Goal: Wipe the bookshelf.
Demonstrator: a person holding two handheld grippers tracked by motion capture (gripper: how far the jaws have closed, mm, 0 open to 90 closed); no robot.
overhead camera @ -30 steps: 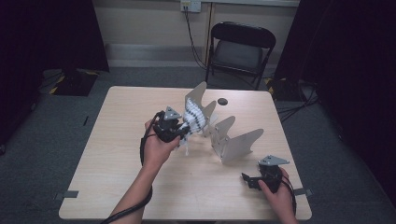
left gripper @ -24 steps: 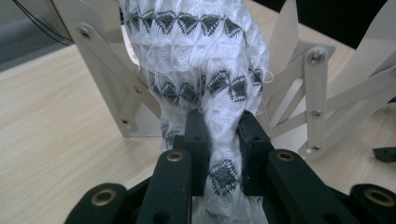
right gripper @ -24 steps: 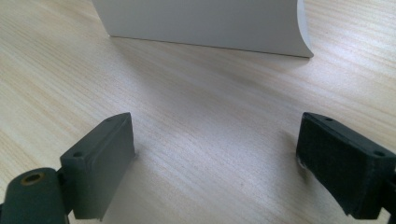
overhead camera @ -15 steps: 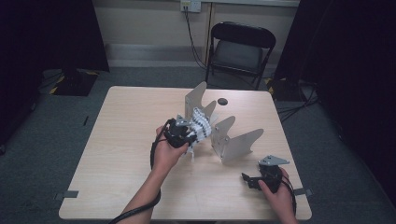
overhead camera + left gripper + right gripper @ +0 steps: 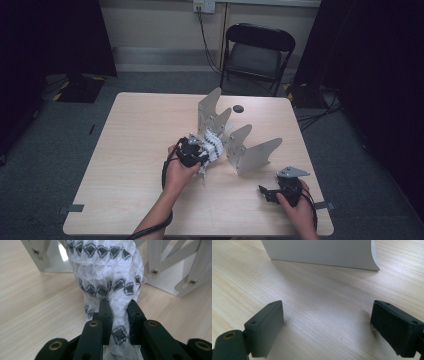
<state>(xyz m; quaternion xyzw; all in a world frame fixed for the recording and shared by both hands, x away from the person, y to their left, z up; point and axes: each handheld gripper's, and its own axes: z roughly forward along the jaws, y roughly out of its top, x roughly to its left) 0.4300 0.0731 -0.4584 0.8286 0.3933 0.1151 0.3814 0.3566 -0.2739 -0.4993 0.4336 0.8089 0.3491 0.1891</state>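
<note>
since the earlier frames your left gripper (image 5: 192, 152) has slid right and nearer you along the rack's front, drawing the patterned white cloth (image 5: 107, 277) with it. its jaws are closed on a fold of that cloth, which hangs at the near side of the grey fan-shaped rack (image 5: 235, 142), touching its plates. by the look of it the cloth is only partly off the rack; freeing it remains. your right gripper (image 5: 280, 192) rests near the tabletop (image 5: 130, 130) front edge, jaws wide open on nothing. broad bare room lies to your left; the plates crowd the right
</note>
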